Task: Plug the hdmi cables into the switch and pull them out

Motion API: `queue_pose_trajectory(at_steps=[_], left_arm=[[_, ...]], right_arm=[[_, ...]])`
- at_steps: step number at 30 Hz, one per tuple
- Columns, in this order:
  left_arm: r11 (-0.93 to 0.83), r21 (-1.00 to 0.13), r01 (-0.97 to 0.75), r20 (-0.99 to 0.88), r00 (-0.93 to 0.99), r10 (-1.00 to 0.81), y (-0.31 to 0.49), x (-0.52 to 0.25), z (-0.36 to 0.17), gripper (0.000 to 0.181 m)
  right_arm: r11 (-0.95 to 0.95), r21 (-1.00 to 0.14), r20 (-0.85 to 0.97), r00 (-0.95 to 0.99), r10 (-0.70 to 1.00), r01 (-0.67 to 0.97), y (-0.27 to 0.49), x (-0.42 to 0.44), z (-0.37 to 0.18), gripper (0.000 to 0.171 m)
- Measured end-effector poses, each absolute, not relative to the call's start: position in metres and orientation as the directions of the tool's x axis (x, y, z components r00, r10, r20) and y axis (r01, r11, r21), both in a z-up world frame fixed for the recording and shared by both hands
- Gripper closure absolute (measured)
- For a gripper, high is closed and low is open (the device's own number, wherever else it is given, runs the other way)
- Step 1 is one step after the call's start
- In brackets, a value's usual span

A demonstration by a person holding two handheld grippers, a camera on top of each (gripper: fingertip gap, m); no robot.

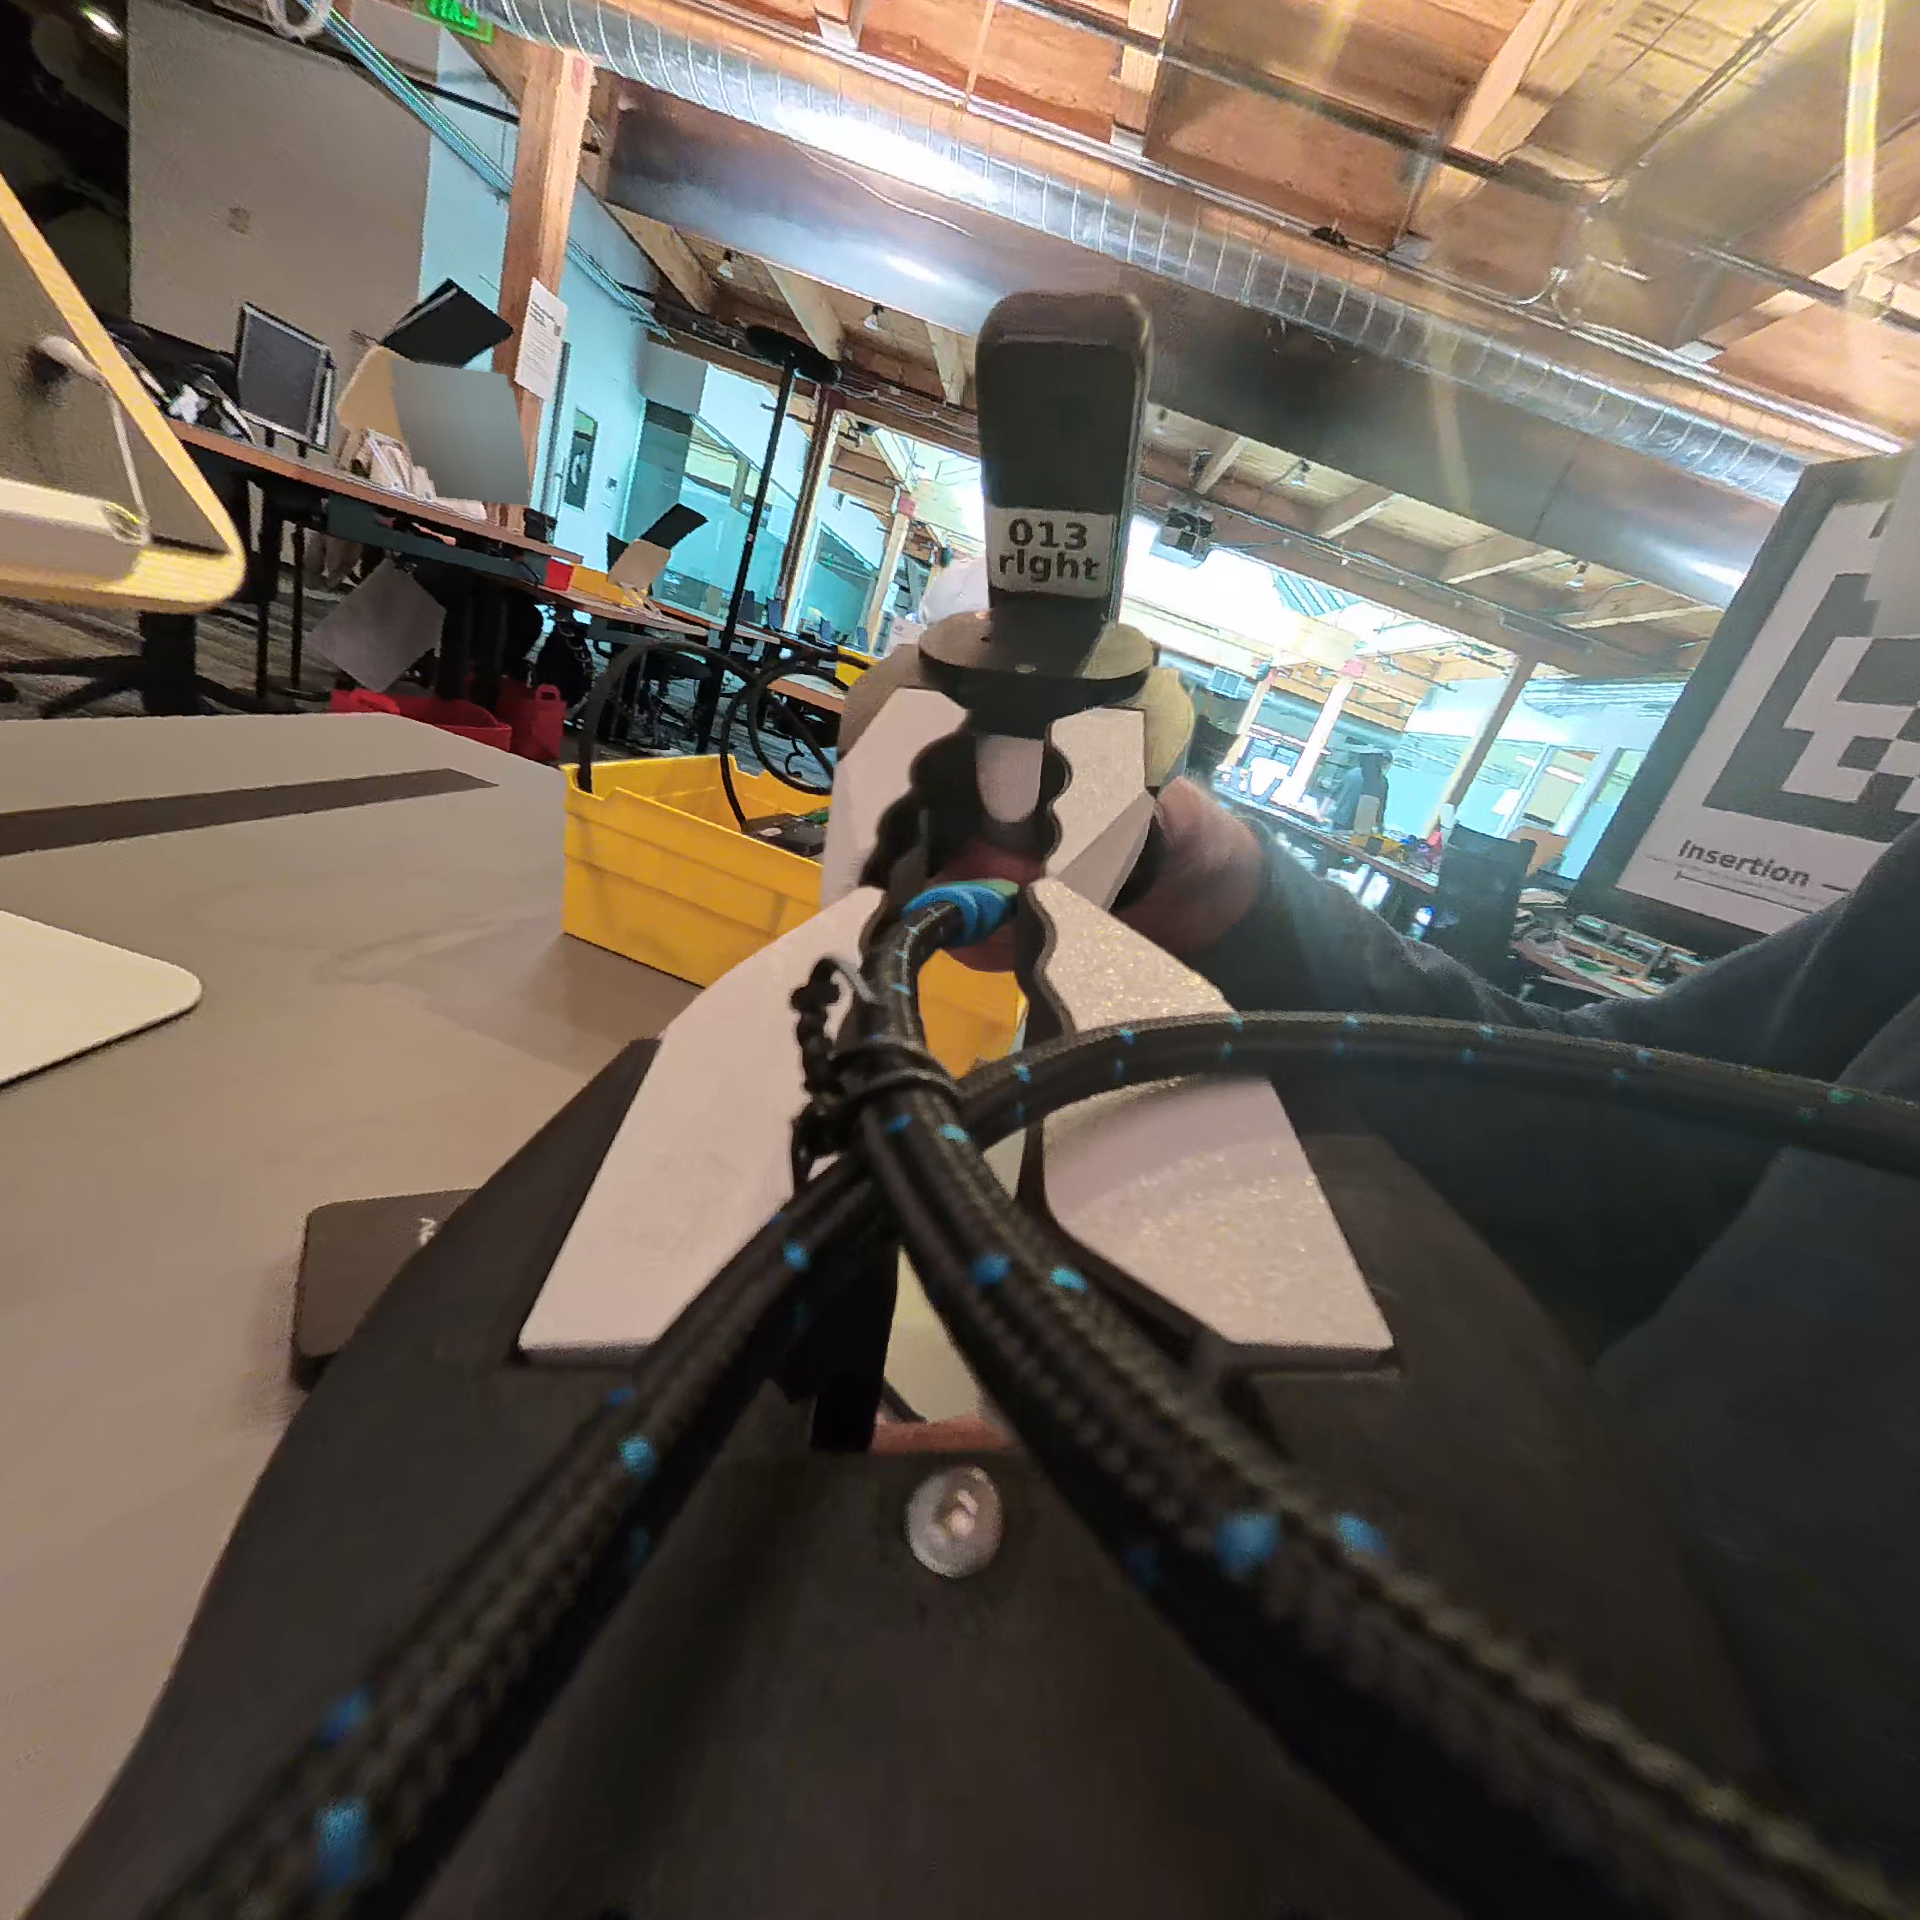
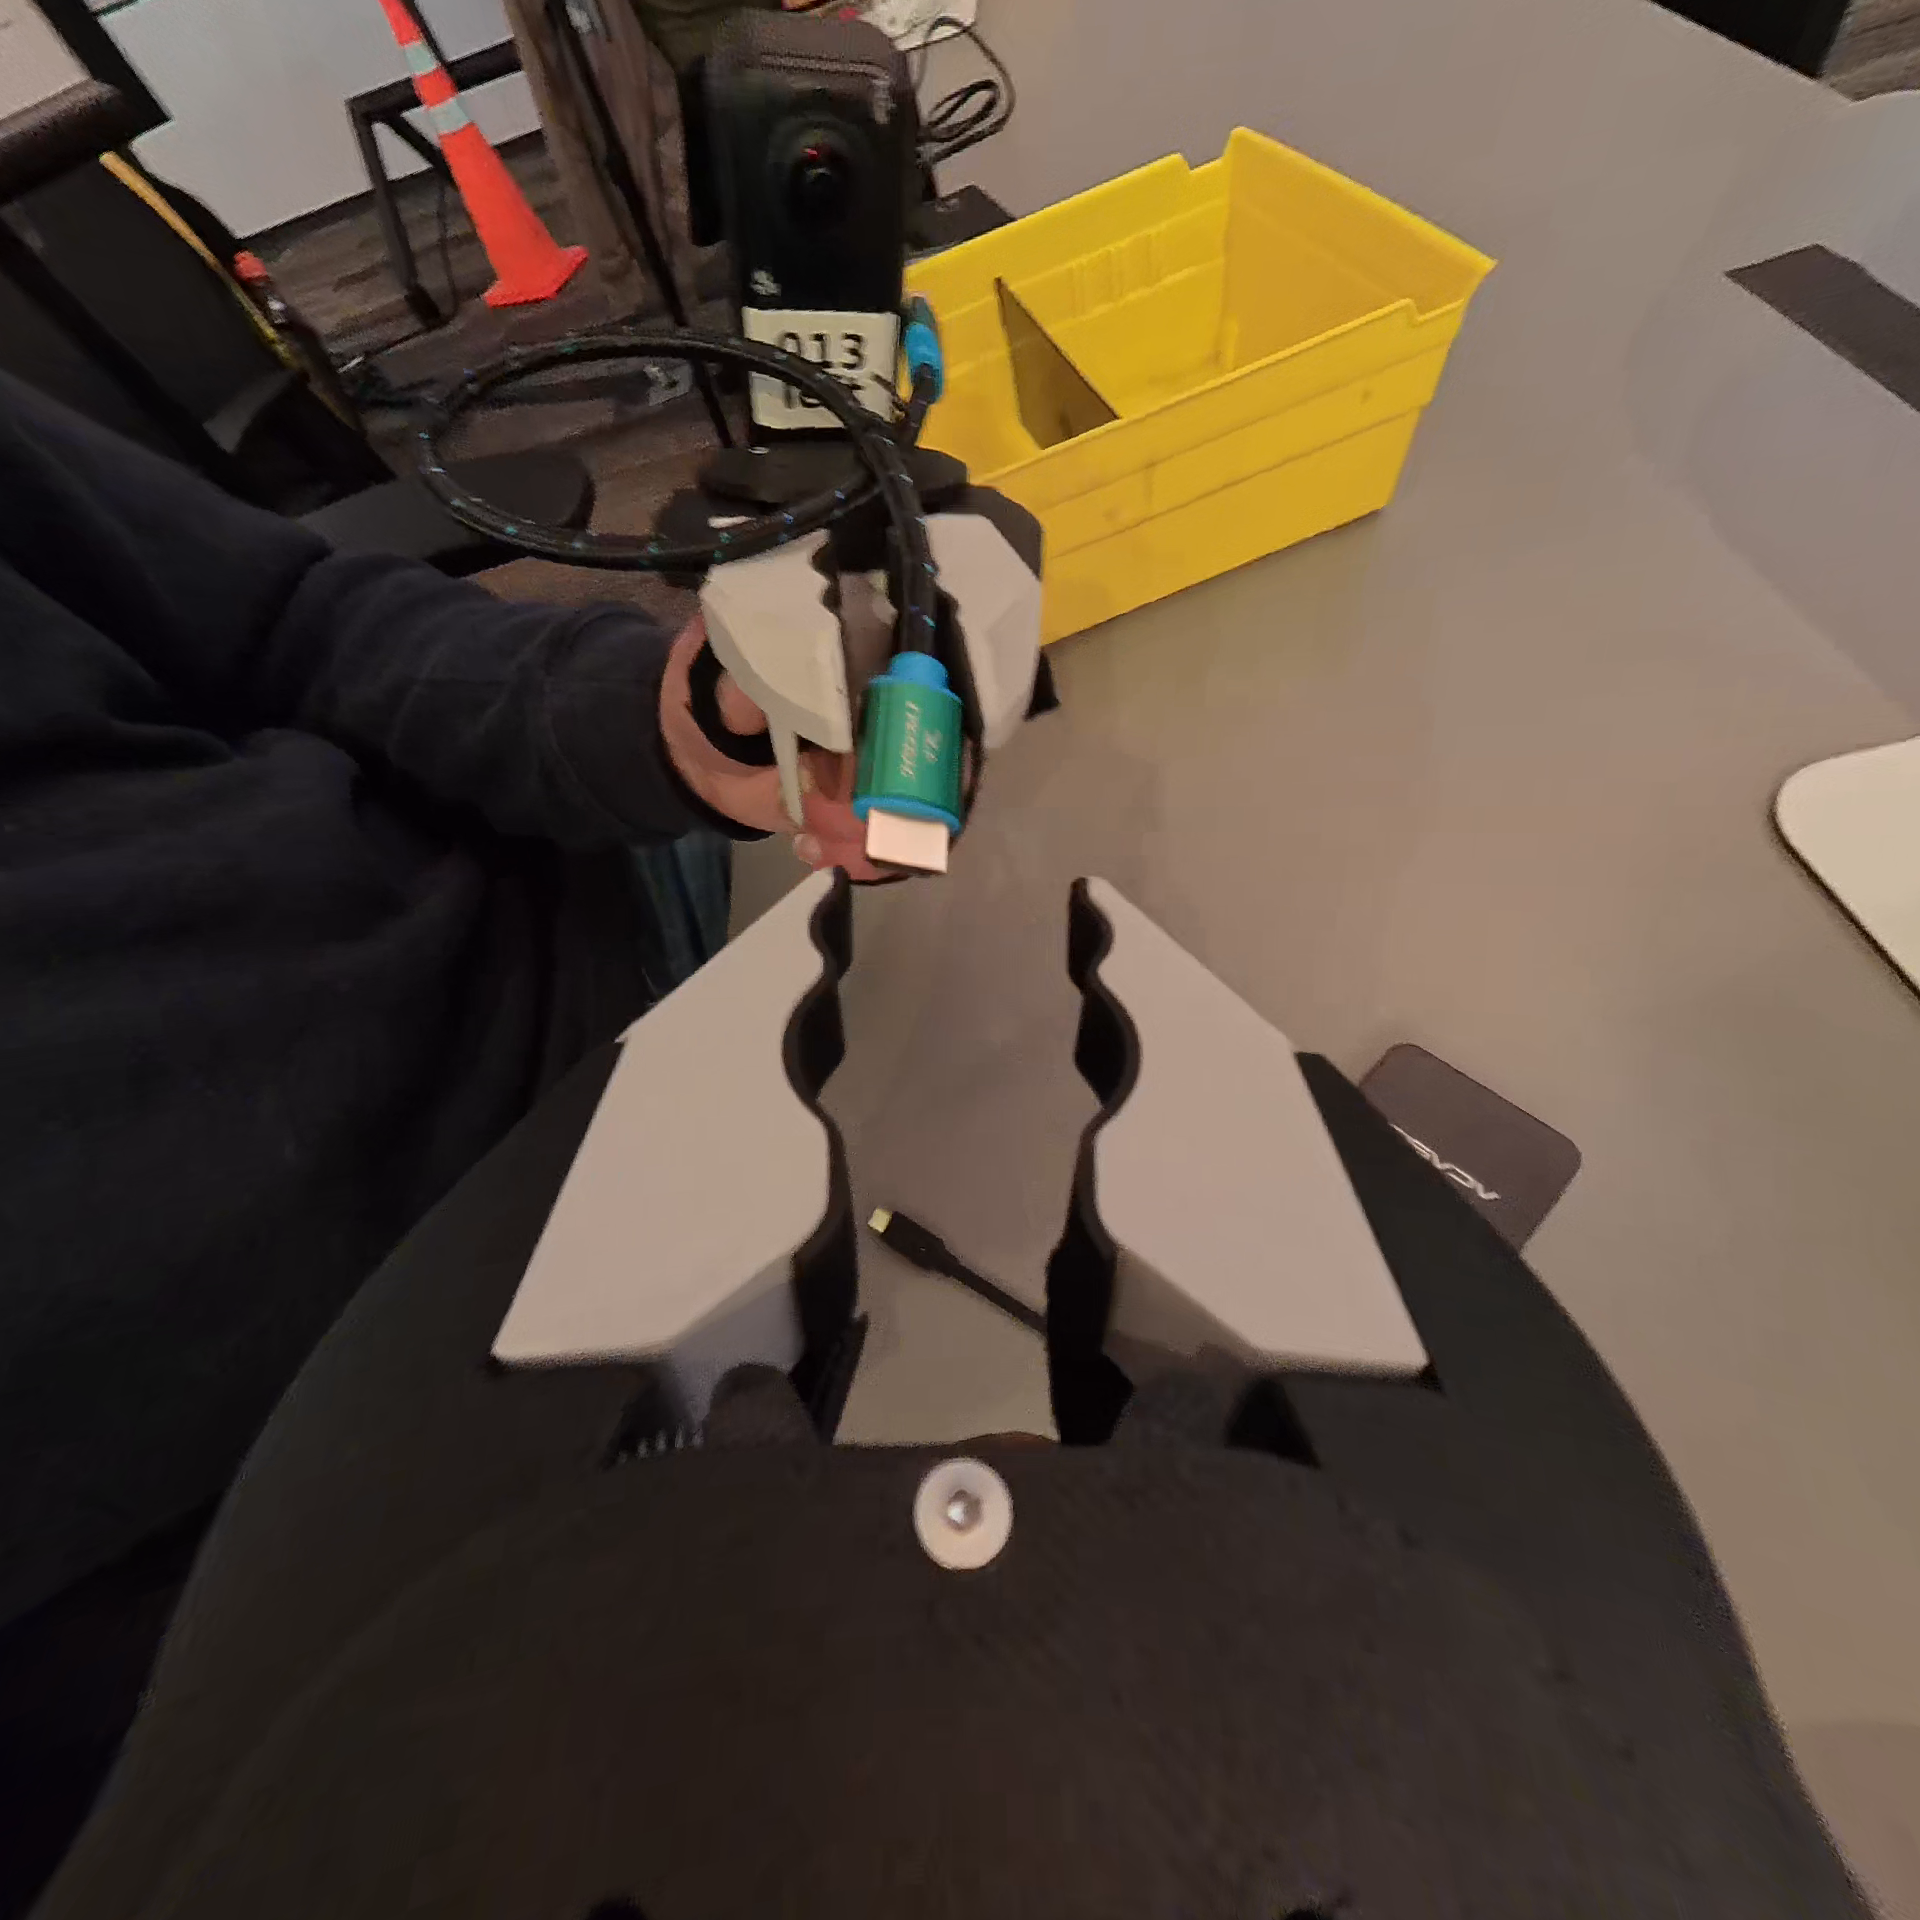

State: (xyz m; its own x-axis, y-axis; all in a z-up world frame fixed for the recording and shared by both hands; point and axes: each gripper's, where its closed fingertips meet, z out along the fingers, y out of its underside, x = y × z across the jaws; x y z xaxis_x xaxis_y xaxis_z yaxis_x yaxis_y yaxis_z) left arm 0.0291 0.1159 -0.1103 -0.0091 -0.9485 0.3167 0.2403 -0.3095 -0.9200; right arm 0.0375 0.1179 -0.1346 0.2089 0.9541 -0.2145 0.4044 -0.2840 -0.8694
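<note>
My left gripper is shut on a black braided HDMI cable just behind its green and blue plug. It holds the cable in the air, and the rest loops back over the gripper. In the right wrist view the left gripper faces me with the gold plug tip pointing at my right gripper. The right gripper is open and empty, its tips just short of the plug. The black switch box lies on the table by its right finger. The box also shows in the left wrist view.
A yellow bin with a divider stands on the grey table behind the grippers. A thin black cable with a small gold plug lies under the right gripper. A white pad sits at the table's right. An orange cone stands on the floor. Left and right tips are no more than a few centimetres apart.
</note>
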Motion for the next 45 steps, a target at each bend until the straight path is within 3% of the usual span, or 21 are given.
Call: queue_pose_trajectory(at_steps=[6,10,13,24,35,37,39,40,41,45], left_arm=[[-0.246,-0.944,0.22,0.269,0.079,-0.96,0.125,0.018,-0.108,0.16],[-0.227,-0.95,0.216,0.259,0.132,-0.957,0.132,0.009,-0.11,0.16],[-0.212,-0.955,0.209,0.248,0.165,-0.954,0.135,0.003,-0.112,0.16],[-0.239,-0.945,0.224,0.283,0.193,-0.939,0.143,-0.007,-0.123,0.16],[-0.234,-0.948,0.215,0.278,0.203,-0.939,0.147,-0.009,-0.131,0.16],[-0.233,-0.948,0.219,0.278,0.203,-0.939,0.147,-0.01,-0.131,0.16],[-0.233,-0.947,0.221,0.278,0.202,-0.939,0.148,-0.011,-0.132,0.16],[-0.236,-0.946,0.222,0.281,0.201,-0.938,0.149,-0.011,-0.133,0.16],[-0.238,-0.945,0.222,0.283,0.199,-0.938,0.149,-0.011,-0.134,0.16],[-0.233,-0.948,0.217,0.277,0.203,-0.939,0.15,-0.011,-0.136,0.16]], right_arm=[[-0.296,-0.794,-0.085,0.385,0.919,0.532,0.15,0.065,-0.17,0.103],[-0.28,-0.665,0.045,0.411,0.911,0.693,0.162,0.088,-0.199,0.11],[-0.268,-0.557,0.108,0.388,0.915,0.786,0.171,0.102,-0.215,0.111],[-0.225,-0.322,0.12,0.276,0.954,0.92,0.207,0.104,-0.278,0.078],[0.034,-0.191,0.052,-0.025,0.998,0.981,0.225,0.096,-0.304,0.055],[0.031,-0.215,0.014,-0.028,1.0,0.976,0.225,0.092,-0.306,0.058],[0.019,-0.23,-0.007,-0.021,1.0,0.973,0.225,0.091,-0.305,0.071],[0.02,-0.241,-0.009,-0.023,1.0,0.97,0.225,0.091,-0.302,0.09],[0.016,-0.24,-0.018,-0.021,1.0,0.971,0.224,0.091,-0.301,0.098],[-0.028,-0.248,-0.023,0.024,0.999,0.968,0.223,0.089,-0.301,0.099]])
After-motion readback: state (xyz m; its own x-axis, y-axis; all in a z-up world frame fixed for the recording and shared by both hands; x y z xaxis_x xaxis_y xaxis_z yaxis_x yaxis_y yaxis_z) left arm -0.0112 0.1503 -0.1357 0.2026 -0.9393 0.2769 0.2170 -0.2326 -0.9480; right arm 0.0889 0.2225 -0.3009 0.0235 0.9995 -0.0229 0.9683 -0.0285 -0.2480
